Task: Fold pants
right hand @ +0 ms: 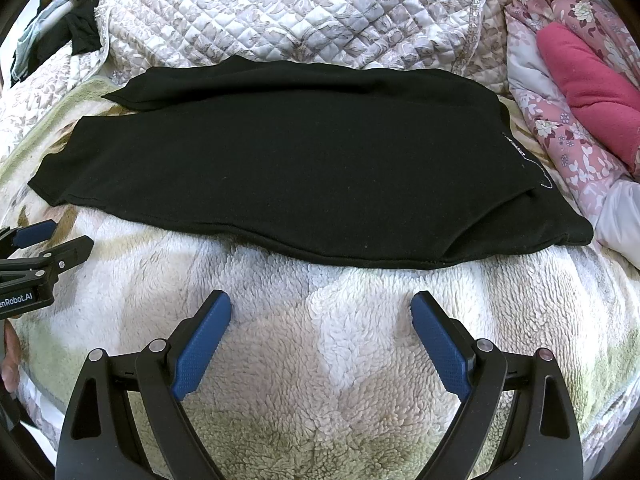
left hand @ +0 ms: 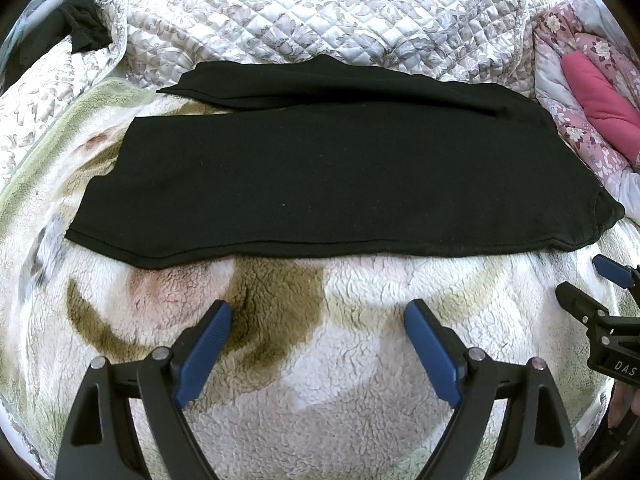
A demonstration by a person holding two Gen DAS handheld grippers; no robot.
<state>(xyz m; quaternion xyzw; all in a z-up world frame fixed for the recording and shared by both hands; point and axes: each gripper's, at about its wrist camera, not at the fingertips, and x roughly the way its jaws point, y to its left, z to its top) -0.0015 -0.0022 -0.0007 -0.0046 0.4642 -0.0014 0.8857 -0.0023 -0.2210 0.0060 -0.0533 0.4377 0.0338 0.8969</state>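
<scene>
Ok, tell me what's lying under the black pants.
The black pants lie flat on a fluffy cream-and-brown fleece blanket, which shows along their near edge and left end. A quilted floral cover sits behind them. Whatever lies directly beneath the fabric is covered.

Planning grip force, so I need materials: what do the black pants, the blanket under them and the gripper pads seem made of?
Black pants: matte knit, likely cotton jersey or fleece; fine lint specks, soft stitched hem. Blanket: fluffy sherpa-type fleece, probably synthetic; curly clumped pile. Left gripper and right gripper pads: blue, dotted texture, probably rubber or soft plastic, on black rigid fingers.
</scene>
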